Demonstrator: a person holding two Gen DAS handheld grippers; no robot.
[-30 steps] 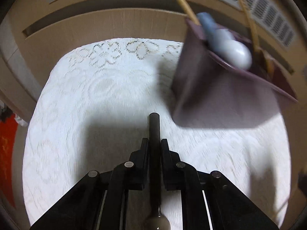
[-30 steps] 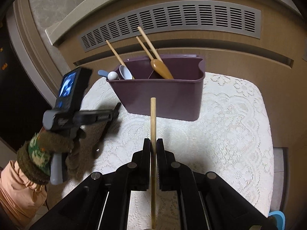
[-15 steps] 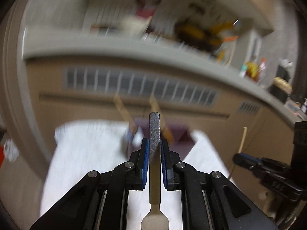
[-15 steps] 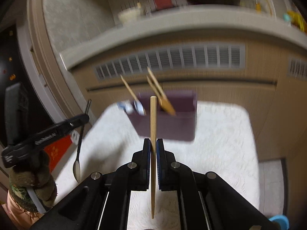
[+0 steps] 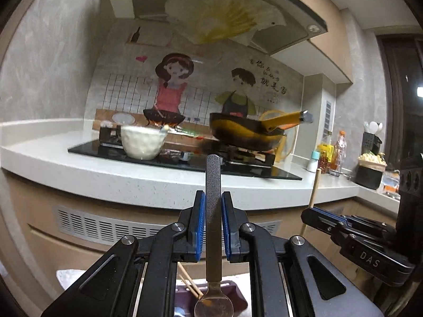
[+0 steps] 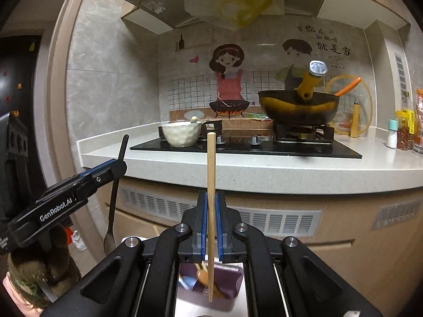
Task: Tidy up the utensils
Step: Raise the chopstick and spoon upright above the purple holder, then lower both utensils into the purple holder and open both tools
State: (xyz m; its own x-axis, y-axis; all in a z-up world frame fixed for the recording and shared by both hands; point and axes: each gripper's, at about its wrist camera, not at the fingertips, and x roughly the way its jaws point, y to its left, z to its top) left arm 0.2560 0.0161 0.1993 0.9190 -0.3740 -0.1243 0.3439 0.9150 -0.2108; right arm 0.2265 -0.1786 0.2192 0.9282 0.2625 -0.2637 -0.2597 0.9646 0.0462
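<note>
Counter edge (image 6: 238, 174) behind raised chopstick (image 6: 211, 198)

Grey-handled spoon (image 5: 213, 227) and wooden chopstick (image 6: 211, 211) upright (purple holder (image 6: 227, 280) below).

Both tools higher above holder (image 6: 224, 285) now

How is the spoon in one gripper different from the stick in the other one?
The spoon is dark grey metal with a flat handle and a round bowl at the bottom; the chopstick is pale wood, thin and plain. The left gripper holds the spoon; the right gripper holds the chopstick. Both stand upright, pinched between blue pads, above the purple holder.
</note>
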